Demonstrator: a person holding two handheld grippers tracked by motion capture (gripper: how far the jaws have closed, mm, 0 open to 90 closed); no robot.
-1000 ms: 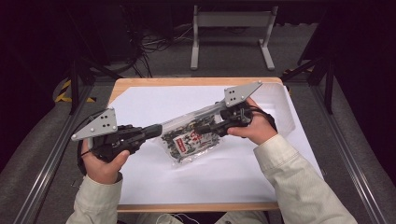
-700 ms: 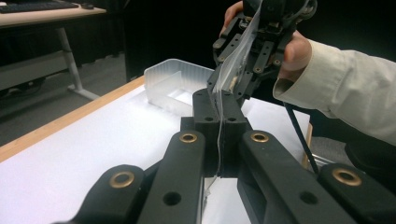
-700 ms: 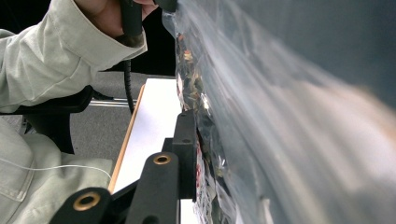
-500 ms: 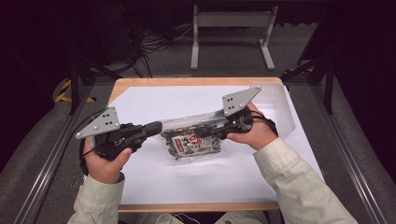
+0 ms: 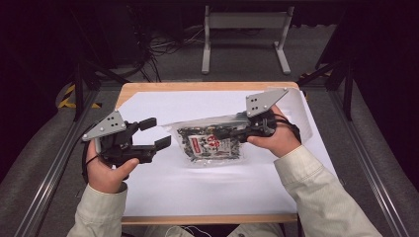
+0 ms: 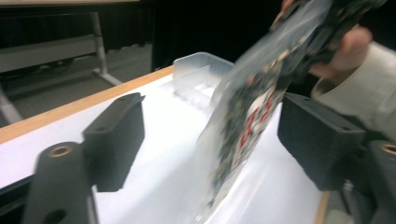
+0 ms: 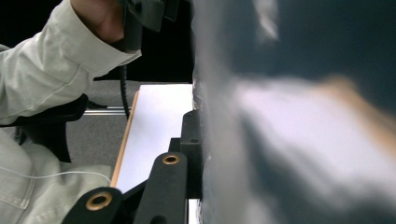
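Note:
A clear plastic bag (image 5: 210,143) with dark contents and a red-and-white label hangs over the white sheet. My right gripper (image 5: 228,131) is shut on its upper right edge, and in the right gripper view the bag (image 7: 280,116) is pressed flat against the jaw. My left gripper (image 5: 157,133) stands open just left of the bag; its jaws have just been opening. In the left gripper view the bag (image 6: 247,121) hangs tilted in the gap of my left gripper (image 6: 215,140), and neither pad touches it.
The white sheet (image 5: 197,182) covers most of the wooden table (image 5: 207,218). A clear plastic container (image 6: 196,79) stands at the table's far right corner, behind the right hand (image 5: 276,143). Metal rails run along both sides of the table.
My left gripper has let go of the bag's left end and its jaws have spread. The bag now hangs from the right gripper alone, drooping lower at its left.

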